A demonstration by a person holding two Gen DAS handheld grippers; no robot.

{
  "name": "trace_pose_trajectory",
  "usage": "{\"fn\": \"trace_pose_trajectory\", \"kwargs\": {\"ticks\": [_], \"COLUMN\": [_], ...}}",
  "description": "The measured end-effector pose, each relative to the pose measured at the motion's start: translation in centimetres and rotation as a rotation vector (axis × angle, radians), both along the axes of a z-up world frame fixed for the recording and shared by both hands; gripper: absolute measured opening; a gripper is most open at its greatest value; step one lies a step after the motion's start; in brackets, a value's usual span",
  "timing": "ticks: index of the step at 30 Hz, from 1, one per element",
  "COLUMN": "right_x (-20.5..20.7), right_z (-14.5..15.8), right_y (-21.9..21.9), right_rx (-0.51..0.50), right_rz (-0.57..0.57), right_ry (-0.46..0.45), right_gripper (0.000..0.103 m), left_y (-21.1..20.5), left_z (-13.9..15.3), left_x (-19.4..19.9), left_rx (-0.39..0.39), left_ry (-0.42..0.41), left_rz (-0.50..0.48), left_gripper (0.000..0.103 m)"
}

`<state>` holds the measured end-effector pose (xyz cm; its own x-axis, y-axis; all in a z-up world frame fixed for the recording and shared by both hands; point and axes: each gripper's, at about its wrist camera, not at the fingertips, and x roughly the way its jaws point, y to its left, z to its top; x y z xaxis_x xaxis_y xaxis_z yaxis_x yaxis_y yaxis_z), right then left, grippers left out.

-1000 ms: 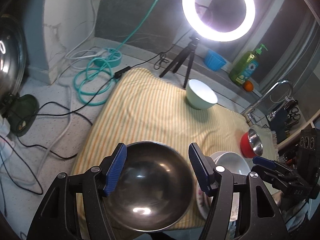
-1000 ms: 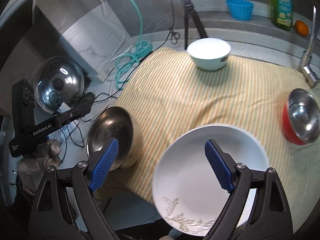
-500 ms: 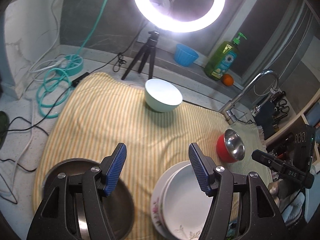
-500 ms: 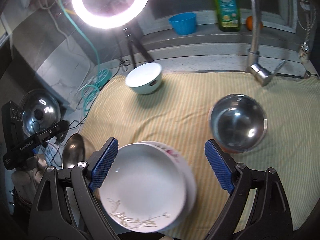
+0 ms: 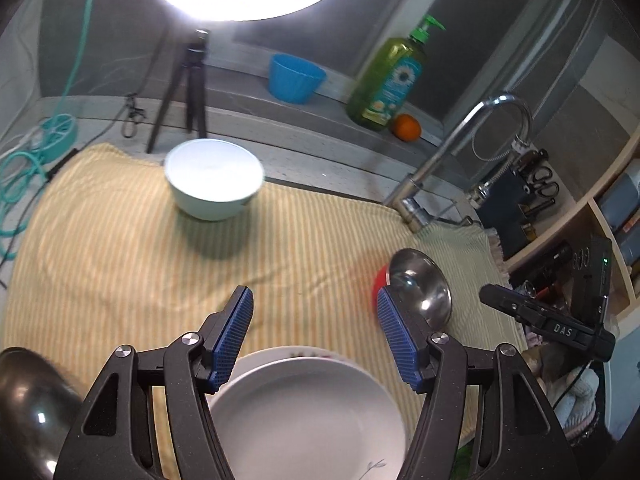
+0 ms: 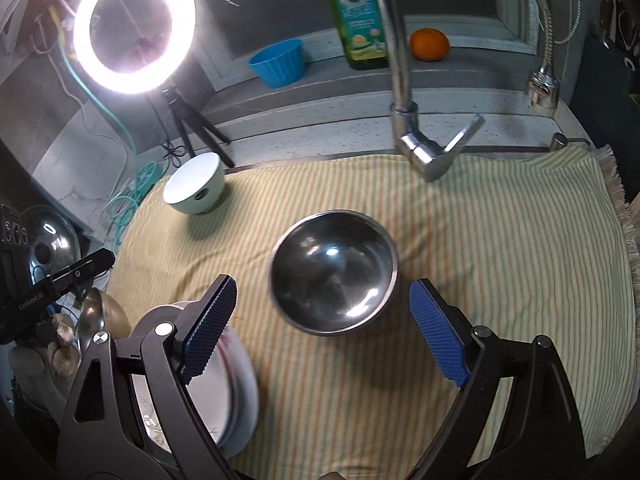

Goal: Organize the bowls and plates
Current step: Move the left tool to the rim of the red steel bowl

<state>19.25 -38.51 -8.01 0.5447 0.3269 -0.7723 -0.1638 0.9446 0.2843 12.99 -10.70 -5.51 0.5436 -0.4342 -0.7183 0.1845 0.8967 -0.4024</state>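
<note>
My left gripper (image 5: 314,340) is open and empty above a stack of white plates (image 5: 308,412) at the near edge of the striped cloth (image 5: 160,264). A pale green bowl (image 5: 214,178) sits at the back. A steel bowl with a red outside (image 5: 420,286) sits to the right. A large steel bowl (image 5: 28,404) is at the near left. My right gripper (image 6: 324,330) is open and empty, hovering over the steel bowl (image 6: 334,276). The plates (image 6: 236,396) lie at its lower left, and the pale green bowl (image 6: 194,190) is at the far left.
A ring light on a tripod (image 6: 134,28), a blue cup (image 5: 296,78), a green soap bottle (image 5: 386,80) and an orange (image 5: 406,126) stand along the back ledge. A tap (image 6: 404,92) rises behind the cloth. Cables (image 5: 16,172) and a steel lid (image 6: 50,246) lie left.
Both grippers have swung to the right. My left one went from over the large steel bowl to over the plates. My right one went from over the plates to over the steel bowl.
</note>
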Motion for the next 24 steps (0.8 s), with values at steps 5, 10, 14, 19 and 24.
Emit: {"fn": "trace_pose_trajectory", "kwargs": {"ticks": [5,10,14,19,24], "right_x": [1.4,2.5,3.1,3.7,4.2], "right_z": [-1.6,-3.0,-4.2,-5.5,-6.3], "right_y": [-1.9,-3.2,-3.3,-3.4,-3.8], "right_rx": [0.031,0.066,0.082,0.112,0.138], "right_rz": [-0.024,-0.042,-0.032,-0.021,-0.026], "right_ry": [0.038,0.063,0.097,0.141,0.17], "right_gripper": [0.091,0.085,0.072,0.052,0.038], "left_y": [-3.3,-6.2,-8.0,-9.3,-9.7], "left_z": [-1.5,-3.1,-4.3,-5.7,-6.4], "left_x": [1.3,2.6,3.7,4.6,5.2], "left_rx": [-0.005,-0.013,-0.033,-0.056,-0.064], "left_ry": [0.033,0.075,0.122,0.177,0.199], "left_rz": [-0.053,-0.111,-0.147,-0.172,-0.18], "left_gripper": [0.063,0.051,0.041,0.029,0.026]}}
